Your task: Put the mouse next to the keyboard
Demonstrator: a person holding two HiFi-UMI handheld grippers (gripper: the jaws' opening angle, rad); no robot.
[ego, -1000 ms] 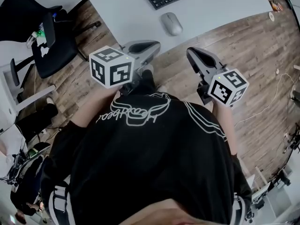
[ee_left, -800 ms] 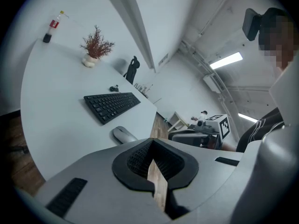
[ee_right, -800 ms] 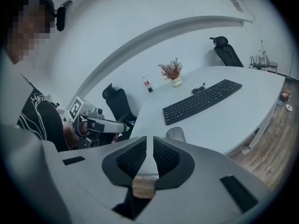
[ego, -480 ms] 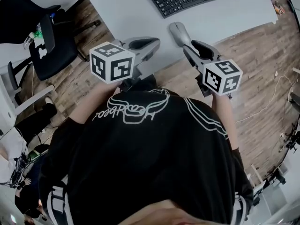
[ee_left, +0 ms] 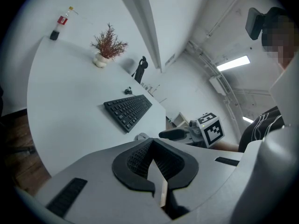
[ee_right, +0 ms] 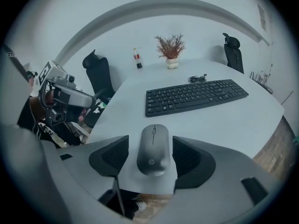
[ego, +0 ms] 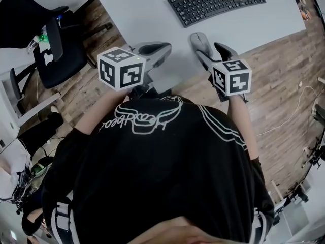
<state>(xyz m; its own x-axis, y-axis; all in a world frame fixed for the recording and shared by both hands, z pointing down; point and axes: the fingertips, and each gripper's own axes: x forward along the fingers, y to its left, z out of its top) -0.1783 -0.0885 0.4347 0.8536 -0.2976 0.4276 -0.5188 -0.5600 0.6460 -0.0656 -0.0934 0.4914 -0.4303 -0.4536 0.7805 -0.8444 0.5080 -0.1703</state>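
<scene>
A grey mouse (ego: 199,39) lies near the front edge of the white table (ego: 147,14), a little in front of the black keyboard (ego: 217,2). My right gripper (ego: 207,49) points down at the mouse; its jaws have just been opening. In the right gripper view the mouse (ee_right: 153,150) sits between the two pads with a gap on each side, and the keyboard (ee_right: 194,96) lies beyond. My left gripper (ego: 165,47) hovers over the table edge to the left, jaws shut and empty. Its own view shows the left gripper (ee_left: 152,158), the keyboard (ee_left: 128,111) and the right gripper's marker cube (ee_left: 209,129).
A black office chair (ego: 56,39) stands left of the table on the wood floor. At the table's far side are a small potted plant (ee_right: 171,48), a bottle (ee_right: 137,59) and a coiled cable (ee_right: 198,78). The table edge runs just under both grippers.
My right gripper has moved forward and down to the mouse, and its jaws have opened around it. The left gripper has drifted slightly forward.
</scene>
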